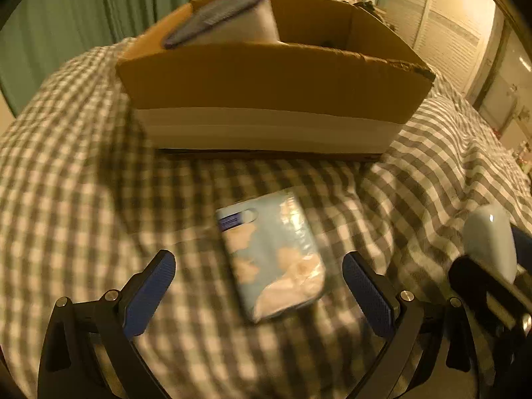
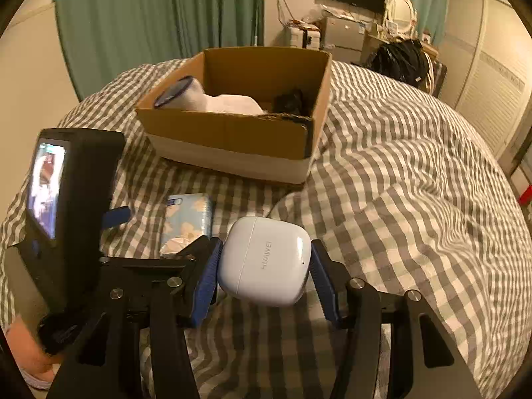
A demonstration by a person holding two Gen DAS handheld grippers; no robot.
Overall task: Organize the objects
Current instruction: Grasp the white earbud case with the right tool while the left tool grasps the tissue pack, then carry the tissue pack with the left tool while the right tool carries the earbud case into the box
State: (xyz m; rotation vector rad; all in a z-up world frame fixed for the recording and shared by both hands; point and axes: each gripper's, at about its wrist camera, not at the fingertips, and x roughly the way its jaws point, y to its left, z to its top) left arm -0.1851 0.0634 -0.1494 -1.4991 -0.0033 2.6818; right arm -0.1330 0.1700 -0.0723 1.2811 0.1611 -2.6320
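Observation:
A light blue tissue pack [image 1: 272, 252] with pale flower prints lies flat on the checked bedspread, between the fingers of my open left gripper [image 1: 259, 279]; the pads do not touch it. It also shows in the right wrist view [image 2: 188, 222]. My right gripper [image 2: 264, 266] is shut on a white Huawei earbud case [image 2: 266, 261], held just above the bedspread; the case also shows at the right edge of the left wrist view [image 1: 490, 242]. An open cardboard box [image 1: 266, 83] stands beyond, holding a white container with a dark blue lid [image 2: 179, 94], white cloth and a dark item.
The grey-and-white checked bedspread [image 2: 415, 183] covers the whole bed. The left gripper's body with a lit screen [image 2: 66, 206] stands close to the left of my right gripper. Green curtains, a wall TV, a cluttered desk and louvred wardrobe doors lie behind.

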